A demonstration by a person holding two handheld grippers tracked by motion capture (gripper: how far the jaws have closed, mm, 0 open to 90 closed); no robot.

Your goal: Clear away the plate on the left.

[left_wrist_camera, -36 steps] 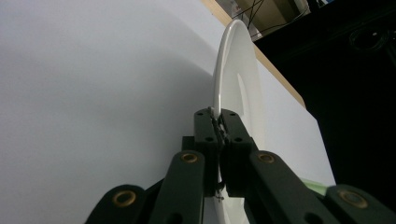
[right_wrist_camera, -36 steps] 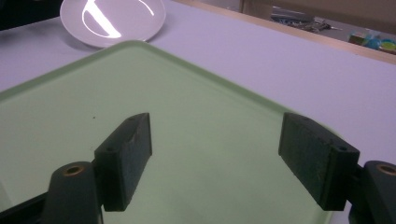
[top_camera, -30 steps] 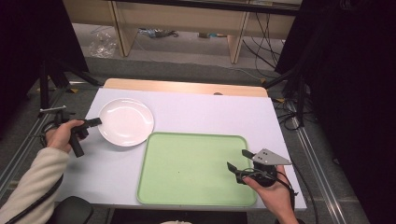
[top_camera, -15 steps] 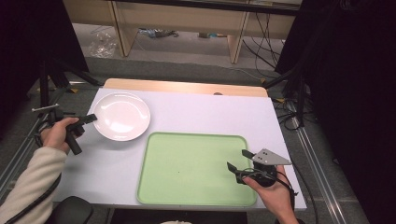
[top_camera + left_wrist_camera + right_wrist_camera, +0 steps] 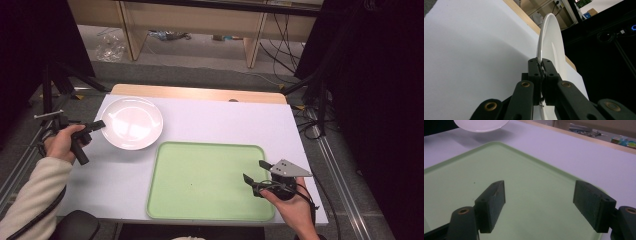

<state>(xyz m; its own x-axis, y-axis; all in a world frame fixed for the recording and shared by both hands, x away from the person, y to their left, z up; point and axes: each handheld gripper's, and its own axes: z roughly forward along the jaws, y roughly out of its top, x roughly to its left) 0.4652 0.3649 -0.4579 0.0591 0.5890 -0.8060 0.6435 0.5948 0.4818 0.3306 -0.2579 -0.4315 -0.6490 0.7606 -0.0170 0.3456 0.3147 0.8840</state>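
Observation:
A round white plate point(image 5: 132, 122) hangs above the table's far left part, held by its left rim. My left gripper point(image 5: 100, 124) is shut on that rim; in the left gripper view the black pads point(image 5: 548, 70) pinch the plate point(image 5: 549, 37) edge-on. A pale green tray point(image 5: 210, 180) lies flat at the near middle of the white table point(image 5: 225, 122). My right gripper point(image 5: 256, 172) stands open over the tray's right part, nothing between its jaws. In the right gripper view the tray point(image 5: 524, 195) spreads under the gripper point(image 5: 539, 200), and the plate point(image 5: 482, 125) shows at the top edge.
A wooden strip point(image 5: 200, 94) runs along the table's far edge. Beyond it stand shelf legs, cables and a plastic bag point(image 5: 107, 47) on the floor. Dark stands flank the table on both sides.
The plate, held in my left gripper, has moved toward the table's far edge and slightly left, off the tray's corner. The right gripper has not moved.

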